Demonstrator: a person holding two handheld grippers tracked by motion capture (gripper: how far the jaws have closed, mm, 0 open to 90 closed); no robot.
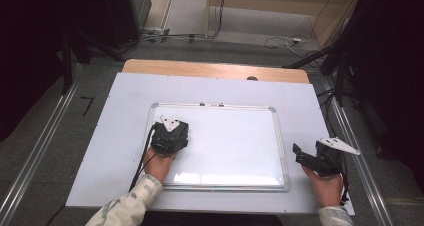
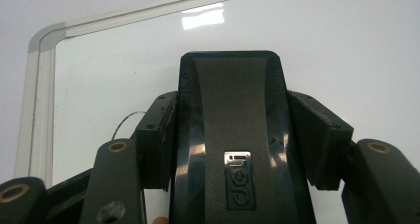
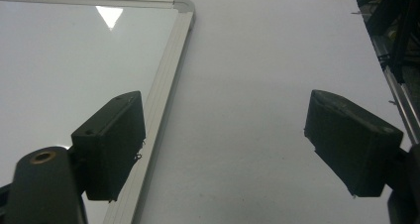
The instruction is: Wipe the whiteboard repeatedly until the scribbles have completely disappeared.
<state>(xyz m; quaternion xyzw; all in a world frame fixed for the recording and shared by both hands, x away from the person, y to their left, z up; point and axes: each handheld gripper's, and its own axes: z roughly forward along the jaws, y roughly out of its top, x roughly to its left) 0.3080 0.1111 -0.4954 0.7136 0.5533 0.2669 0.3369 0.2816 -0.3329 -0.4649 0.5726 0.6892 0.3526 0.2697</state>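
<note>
A person sits at a desk (image 1: 215, 68) covered by a white sheet (image 1: 115, 136), with a whiteboard (image 1: 225, 141) lying flat in the middle of it. The left tongs (image 1: 170, 131) rest over the board's left part, near its left frame, and are clamped on a black eraser (image 2: 230, 135). In the left gripper view the eraser stands upright between the two black jaws, its long body pressed from both sides, a small silver logo plate on its back, and the glossy board surface and a rounded frame corner behind it. The right tongs (image 1: 300, 153) are held over the sheet just beside the board's right edge, off the board itself. In the right gripper view their jaws stand wide apart with nothing between them, the board's metal frame running past the left jaw.
</note>
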